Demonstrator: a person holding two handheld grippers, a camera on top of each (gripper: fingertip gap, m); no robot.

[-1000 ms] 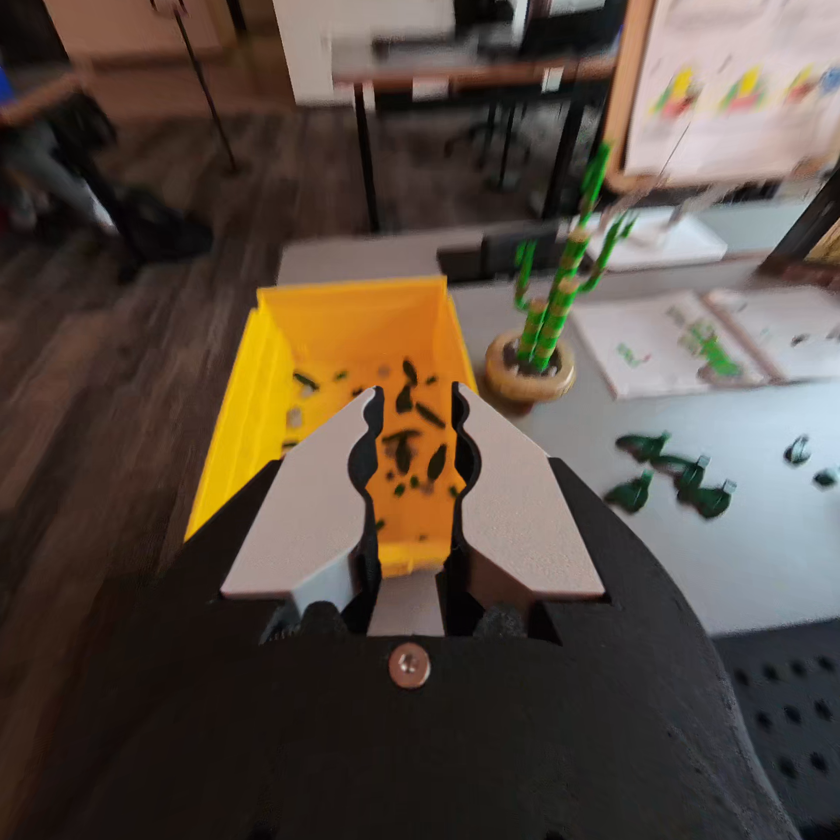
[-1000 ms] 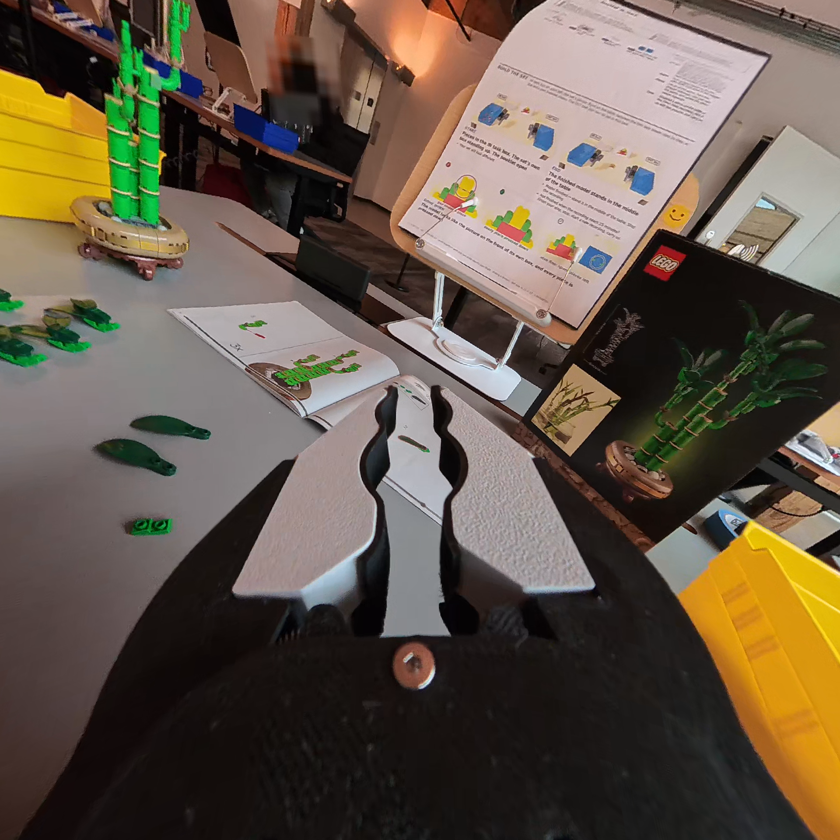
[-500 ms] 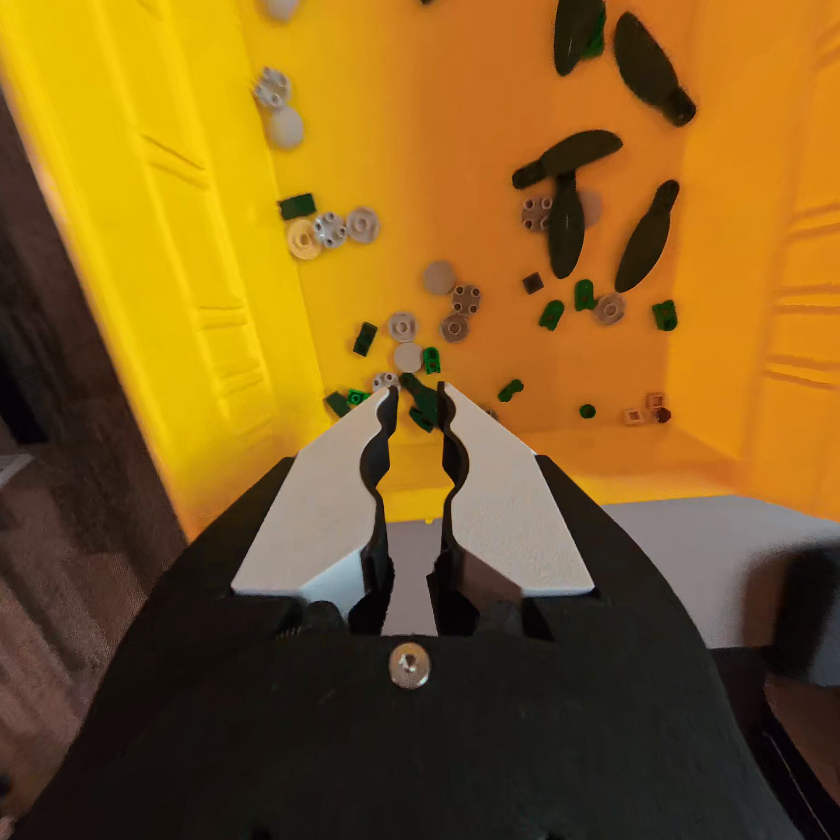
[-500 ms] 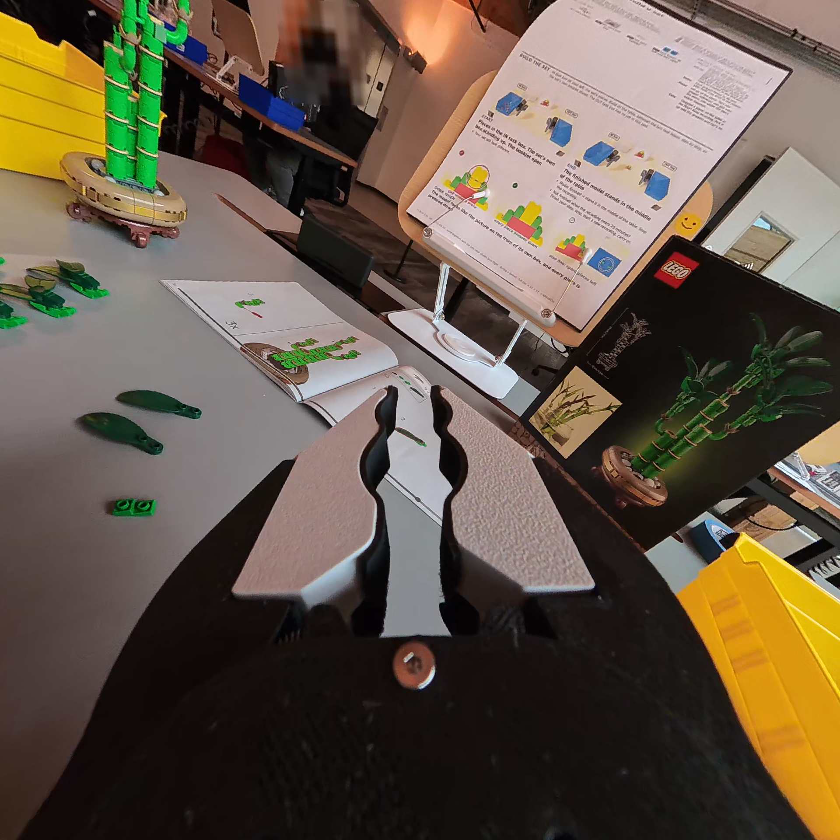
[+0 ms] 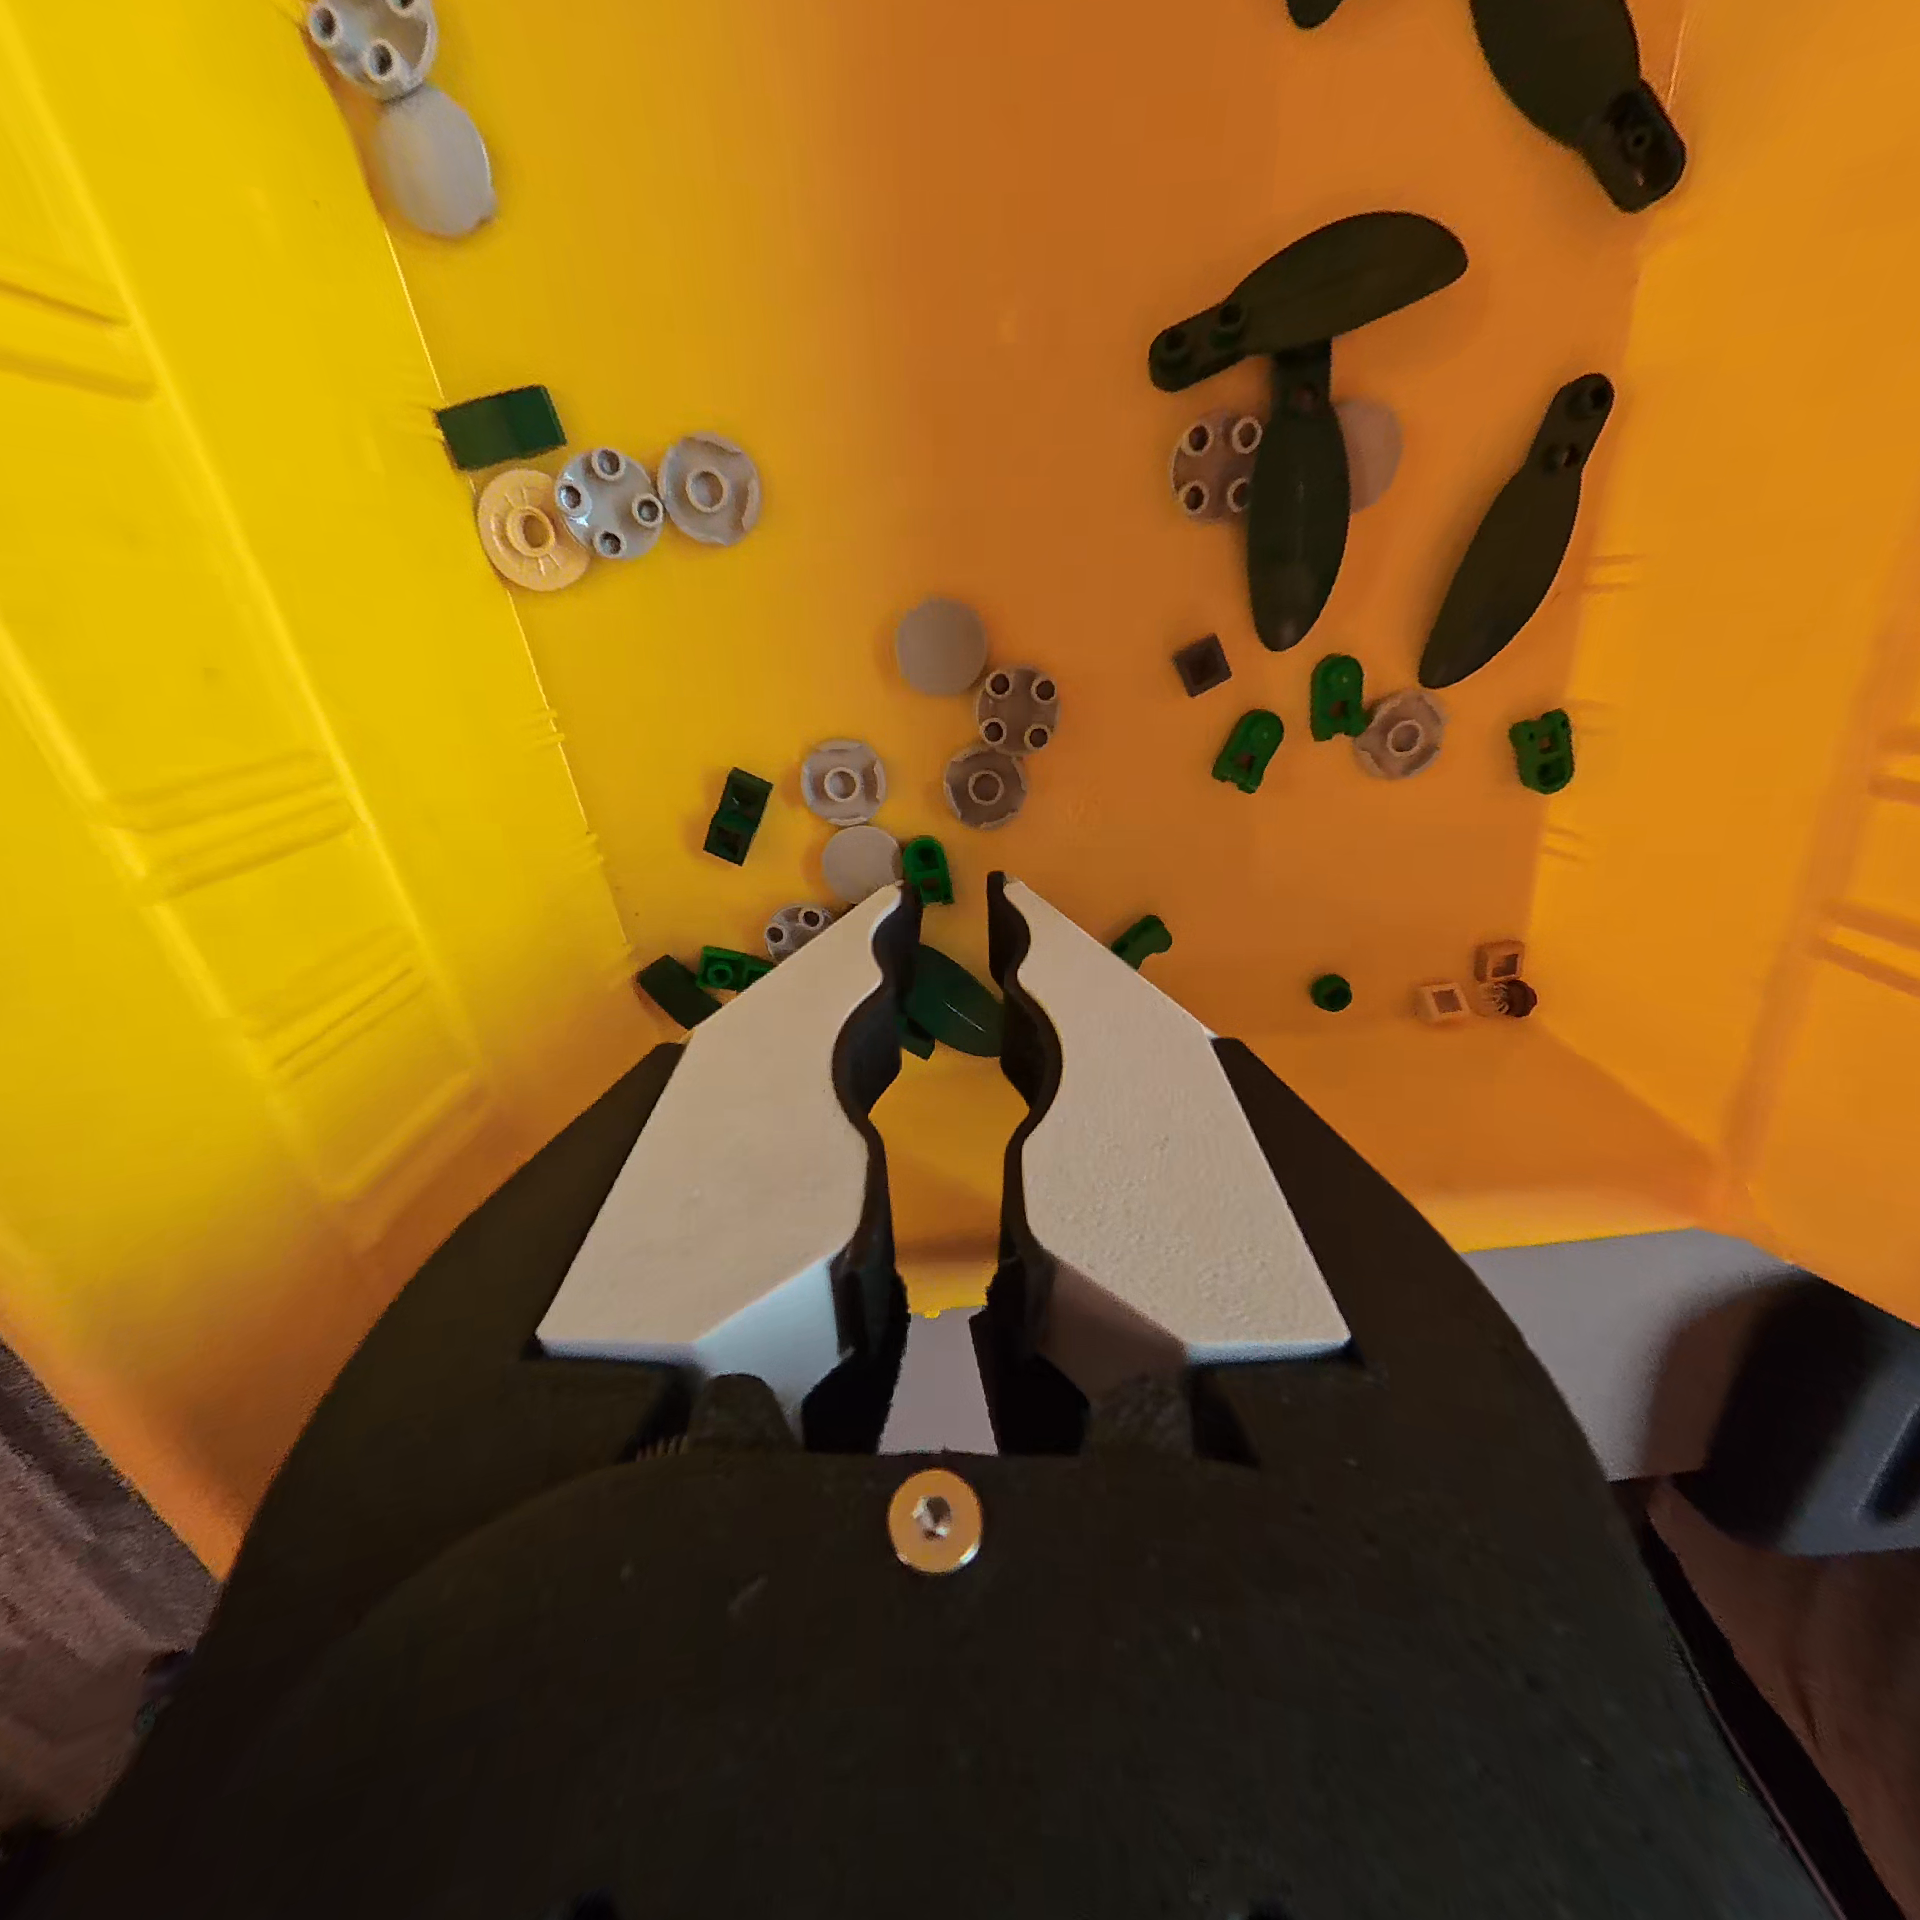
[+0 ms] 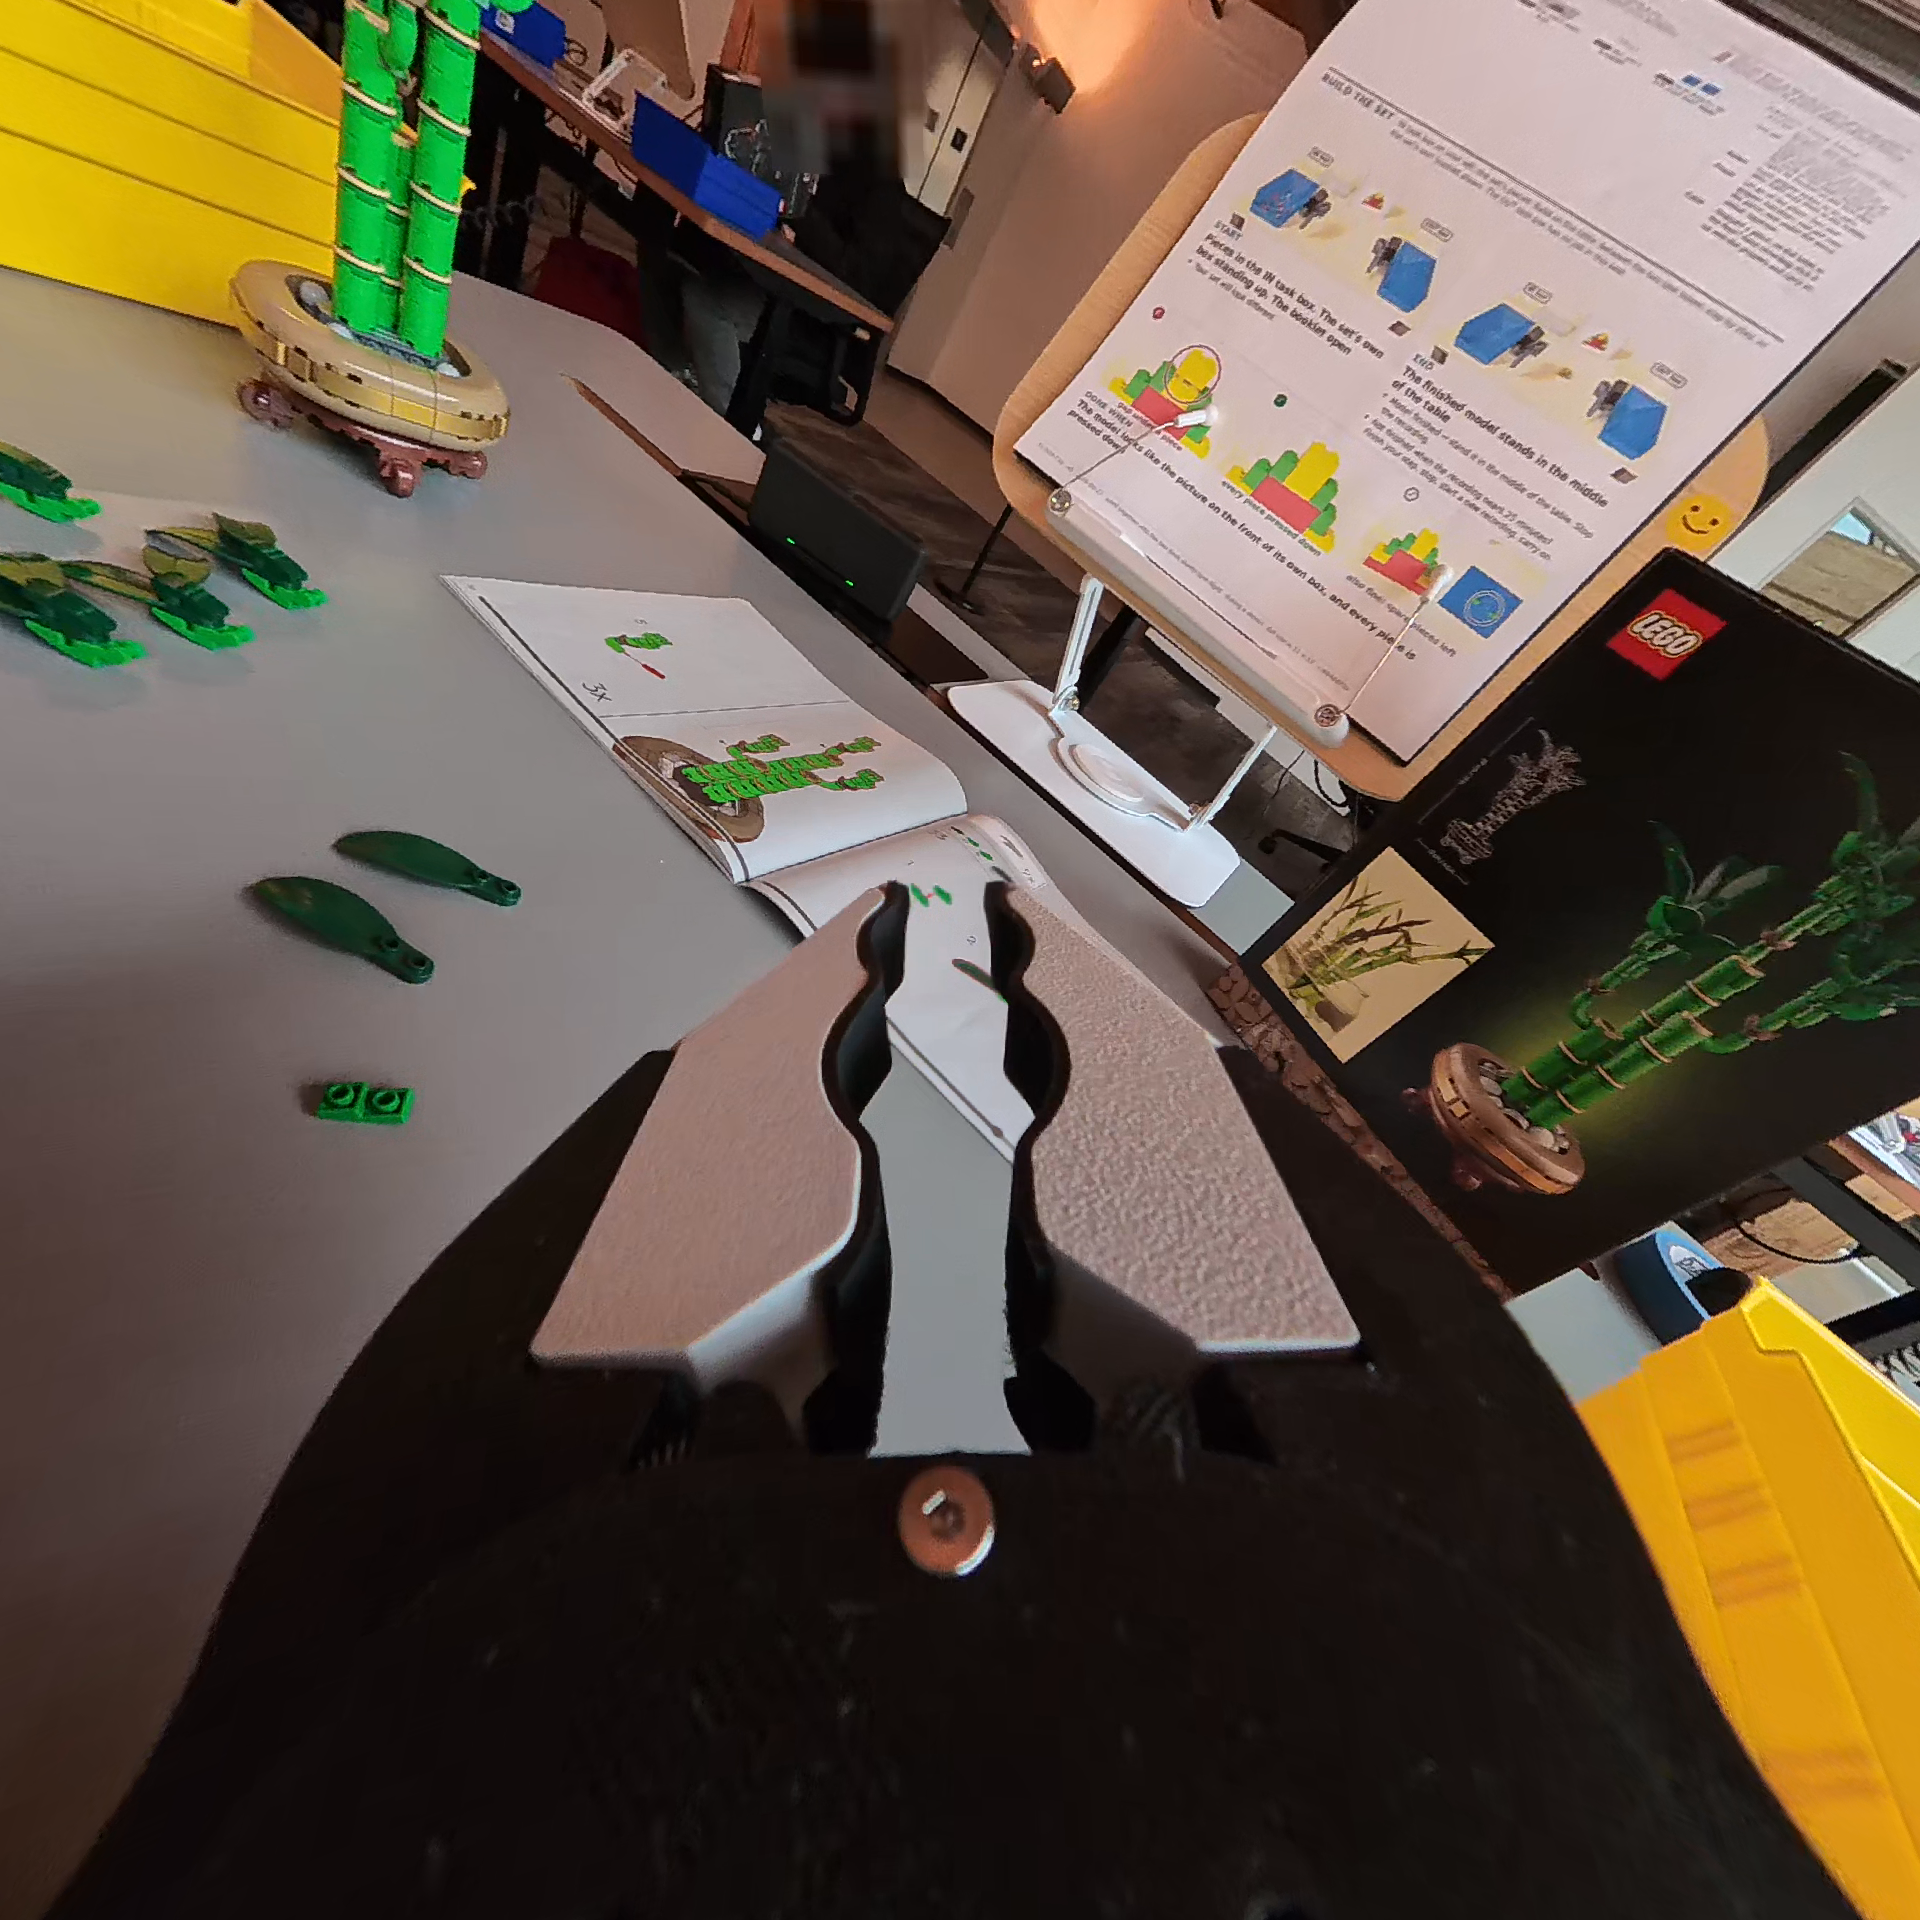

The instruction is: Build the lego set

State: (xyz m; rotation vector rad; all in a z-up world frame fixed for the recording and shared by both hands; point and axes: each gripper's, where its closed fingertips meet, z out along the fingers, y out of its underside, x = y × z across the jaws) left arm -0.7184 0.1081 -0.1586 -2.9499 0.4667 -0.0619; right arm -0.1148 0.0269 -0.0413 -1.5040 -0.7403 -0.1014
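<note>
My left gripper [image 5: 948,883] is open and empty inside a yellow bin [image 5: 260,727], its fingers reaching down over a dark green leaf piece [image 5: 951,1010] on the bin floor. Around it lie small green clips [image 5: 927,871], grey round plates [image 5: 985,785] and long dark leaves [image 5: 1294,520]. My right gripper [image 6: 943,896] is open and empty above the grey table [image 6: 208,935]. In the right wrist view a green bamboo model [image 6: 400,197] stands in a tan pot at the far left. Two dark leaves [image 6: 343,923] and a small green plate [image 6: 364,1102] lie on the table.
An open instruction booklet [image 6: 727,727] lies ahead of the right gripper. Assembled leaf clusters [image 6: 177,592] lie at far left. A black set box [image 6: 1621,935] and a stand with an instruction sheet [image 6: 1455,343] rise at right. Another yellow bin [image 6: 1766,1558] sits at lower right. Spacing between my two grippers at the tips: around 60 cm. The small green plate [image 6: 364,1102] lies some 12 cm from my right tips, 55 cm from my left tips.
My left gripper has swung from above the table down into the yellow bin and moved closer to its floor. My right gripper has moved slightly forward; both stay open.
</note>
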